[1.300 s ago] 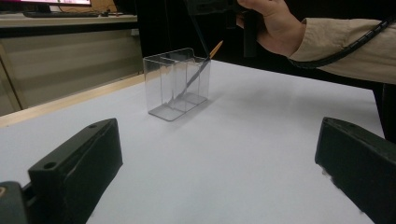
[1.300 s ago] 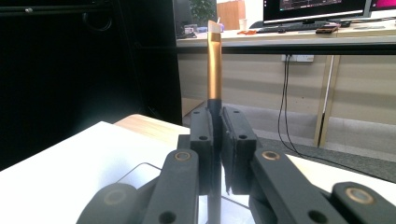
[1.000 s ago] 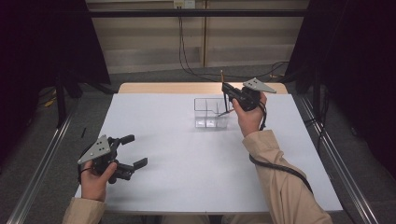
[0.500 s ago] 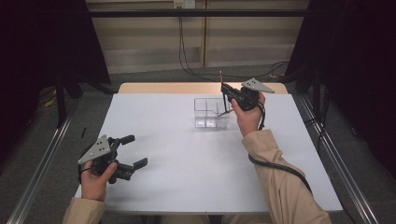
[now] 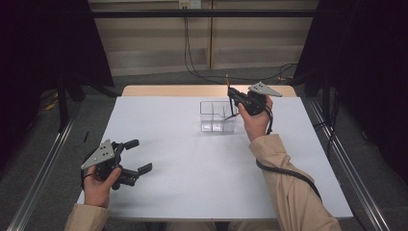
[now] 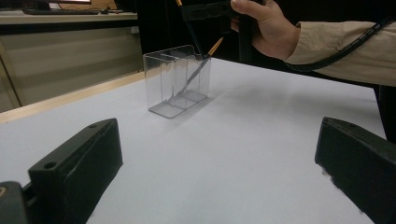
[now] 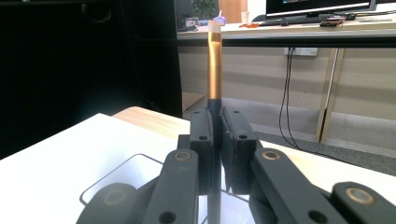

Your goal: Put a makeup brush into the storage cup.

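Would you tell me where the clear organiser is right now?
In the high view, the clear organiser stands toward the table's far edge, beside the right gripper.

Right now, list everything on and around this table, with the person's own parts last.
Clear plastic divided organiser box: one, transparent, far middle of the table.
Slim brush with gold ferrule and dark handle: one, gold and black, clamped in the right claw, over the box.
Second slim gold-tipped brush: one, leaning in the box's end compartment.
White rectangular table: one, white top with a wooden far edge.
Black cables: several, on the grey floor beyond the table.
Left claw: one, black, open, near left of the table.
Right claw: one, black, shut on the brush.
Beige sleeves: two, at the bottom edge.
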